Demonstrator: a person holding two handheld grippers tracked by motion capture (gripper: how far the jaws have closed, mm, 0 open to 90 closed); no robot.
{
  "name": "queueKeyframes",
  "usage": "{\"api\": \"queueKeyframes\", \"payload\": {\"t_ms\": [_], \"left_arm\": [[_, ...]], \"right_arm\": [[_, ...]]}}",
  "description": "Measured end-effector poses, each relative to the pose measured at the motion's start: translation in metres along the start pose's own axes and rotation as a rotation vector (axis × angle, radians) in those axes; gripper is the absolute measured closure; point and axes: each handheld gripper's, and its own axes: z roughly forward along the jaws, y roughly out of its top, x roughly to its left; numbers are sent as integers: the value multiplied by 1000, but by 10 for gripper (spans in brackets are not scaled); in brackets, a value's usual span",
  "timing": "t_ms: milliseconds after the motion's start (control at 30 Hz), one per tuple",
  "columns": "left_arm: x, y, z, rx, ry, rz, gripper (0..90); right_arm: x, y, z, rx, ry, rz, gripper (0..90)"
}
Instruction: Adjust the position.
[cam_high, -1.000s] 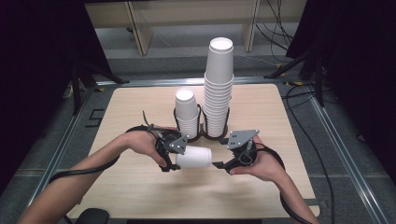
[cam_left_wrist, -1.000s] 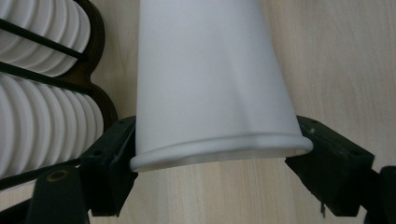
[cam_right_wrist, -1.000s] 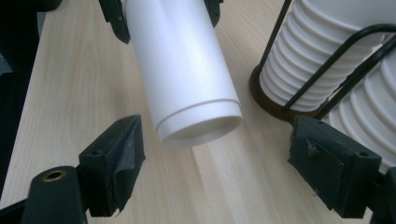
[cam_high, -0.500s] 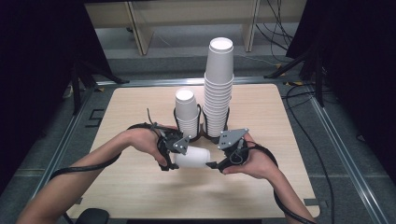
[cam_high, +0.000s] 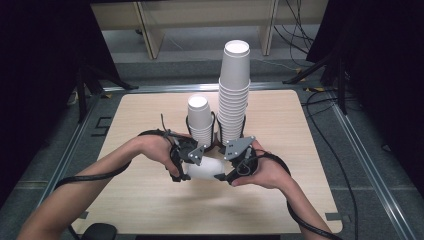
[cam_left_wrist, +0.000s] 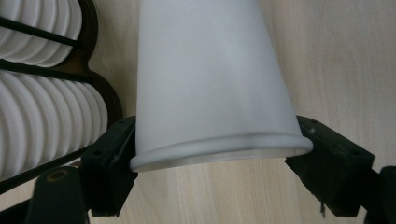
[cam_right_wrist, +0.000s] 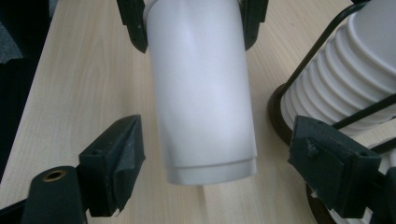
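The cup (cam_left_wrist: 210, 79) in my left tongs (cam_left_wrist: 212, 175) looks like matt white paper, smooth with a rolled rim. The tabletop (cam_right_wrist: 88, 84) is pale, fine-grained wood. My tong jaws are matt black plastic.

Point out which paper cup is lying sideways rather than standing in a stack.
The single white cup held sideways between the hands, its rim clamped in the left tool. All other cups stand nested in the short stack and tall stack.

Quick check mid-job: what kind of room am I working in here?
Probably a lab or recording rig, not a home or café: a bare wooden table set in a metal frame, black curtains to the sides, loose cables on the floor, and paper cup stacks in wire holders.
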Motion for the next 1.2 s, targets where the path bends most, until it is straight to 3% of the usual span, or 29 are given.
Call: {"api": "queueKeyframes", "payload": {"t_ms": [100,133,167,267,300,367,433,500,533,567,600,633,767,800,833,1000,1167,1200], "left_arm": [[0,1,1,8,-3,8,198],[0,2,1,8,-3,11,198],[0,2,1,12,-4,13,198],[0,4,1,13,-3,22,198],[0,4,1,12,-5,21,198],[-1,5,1,12,-6,25,198],[-1,5,1,13,-8,30,198],[-1,5,0,11,-6,29,198],[0,5,0,9,-7,27,198],[0,5,0,7,-6,28,198],[0,5,-1,7,-7,29,198],[-1,5,-1,7,-7,29,198],[-1,6,-1,12,-9,36,198],[-1,6,-1,14,-11,39,198],[-1,5,-1,14,-11,39,198],[-1,5,-1,9,-5,41,198],[-1,5,-3,12,-7,42,198],[-1,5,-3,14,-8,43,198]], "right_arm": [[0,4,2,-1,10,-11,189],[3,4,3,13,15,34,189],[0,5,5,3,14,-12,191],[1,7,9,19,24,1,192],[-1,8,10,12,23,-25,193],[0,9,13,12,30,-29,195],[2,9,15,17,42,-4,200],[1,10,17,9,40,-34,201],[5,10,17,26,47,24,202],[3,10,18,16,49,-5,204],[5,10,19,20,52,20,204],[2,10,21,8,44,-32,205],[2,10,25,6,56,-28,209],[5,10,24,18,58,13,210],[3,10,25,8,61,-22,211],[2,12,27,9,57,-42,212],[2,10,30,13,56,-39,212],[5,9,30,24,67,10,212]]}}
